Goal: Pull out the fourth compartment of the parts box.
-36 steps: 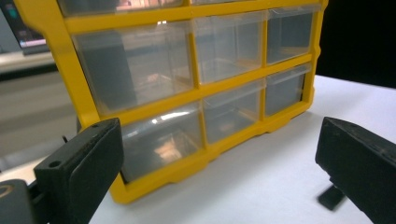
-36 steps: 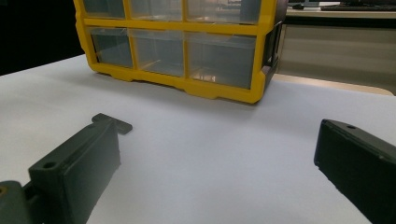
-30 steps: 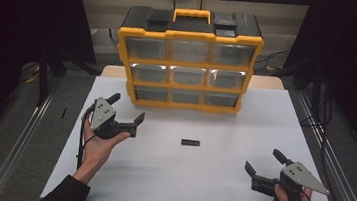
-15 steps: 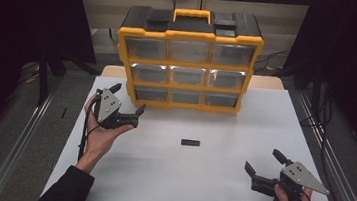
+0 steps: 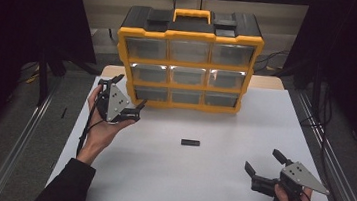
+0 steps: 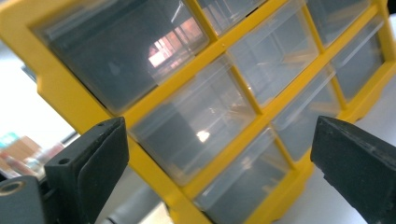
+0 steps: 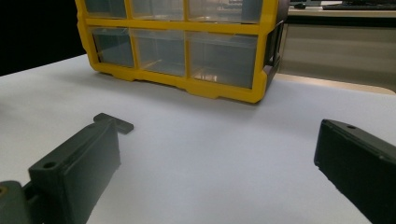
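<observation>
High view: my left tool (image 5: 128, 94) is raised close to the lower left corner of the yellow drawer cabinet (image 5: 188, 61), which stands at the far middle of the white desk (image 5: 169, 170). The tool's jaws stand apart with nothing between them, and its grey three-cornered plate faces the camera. My right tool (image 5: 263, 166) rests low over the near right part of the desk, well apart from the cabinet; its jaws are likewise apart and bare. A small black flat part (image 5: 190, 142) lies on the desk between the two tools, touched by neither.

Left gripper view: the cabinet (image 6: 154, 109) appears tilted, its clear drawers in a yellow frame just ahead of the spread jaws. The middle left drawer (image 6: 196, 126) sits between the jaws in this view; I cannot tell whether a jaw touches it.

Right gripper view: the cabinet (image 7: 224, 88) stands beyond the parted jaws, and the black part (image 7: 113, 122) lies near the left jaw.
</observation>
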Available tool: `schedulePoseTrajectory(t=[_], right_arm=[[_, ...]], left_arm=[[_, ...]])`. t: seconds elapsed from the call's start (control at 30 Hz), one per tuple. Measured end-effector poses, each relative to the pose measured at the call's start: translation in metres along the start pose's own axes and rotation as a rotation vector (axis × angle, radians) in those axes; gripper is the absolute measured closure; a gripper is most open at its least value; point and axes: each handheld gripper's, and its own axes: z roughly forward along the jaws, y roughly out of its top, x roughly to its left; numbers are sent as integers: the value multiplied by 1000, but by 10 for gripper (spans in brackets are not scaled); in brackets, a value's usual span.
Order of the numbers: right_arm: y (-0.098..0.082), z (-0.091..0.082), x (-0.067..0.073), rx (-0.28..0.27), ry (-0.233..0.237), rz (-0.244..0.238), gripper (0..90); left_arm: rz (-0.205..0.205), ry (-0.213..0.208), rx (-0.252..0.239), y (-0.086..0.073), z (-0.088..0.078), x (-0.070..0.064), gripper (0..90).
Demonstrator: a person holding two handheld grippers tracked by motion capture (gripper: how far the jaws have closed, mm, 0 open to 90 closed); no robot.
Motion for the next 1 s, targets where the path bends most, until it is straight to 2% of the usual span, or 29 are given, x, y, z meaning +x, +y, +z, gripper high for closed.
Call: schedulePoseTrajectory(t=[0.03,0.1,0.13,0.2,0.23,0.27,0.3,0.43,0.53,0.63,0.7,0.83,0.9,1.0], right_arm=[[0,0,0,0,0,0,0],[0,0,0,0,0,0,0],[0,0,0,0,0,-1,0],[0,0,0,-1,1,0,0],[0,0,0,-1,1,0,0],[0,0,0,0,1,2,0],[0,0,0,0,1,2,0],[0,0,0,-1,-1,0,0],[0,0,0,0,0,-2,0],[0,0,0,0,1,0,0],[0,0,0,-1,1,-1,0],[0,0,0,1,2,-1,0],[0,0,0,1,1,-1,0],[0,0,0,0,0,-1,0]], left_arm=[[0,0,0,0,0,0,44],[43,16,7,0,2,0,45],[99,46,24,-1,5,0,45],[131,55,35,-2,7,-1,45],[131,55,35,-2,7,-1,46],[171,67,46,-2,8,-1,48],[171,67,46,-2,8,-1,48],[279,65,74,-2,15,0,54],[385,79,105,-1,18,1,63],[456,100,120,0,21,3,81],[523,118,125,1,23,4,87],[548,124,139,-1,26,5,110],[631,142,165,-1,28,3,114],[707,138,188,-2,33,1,146]])
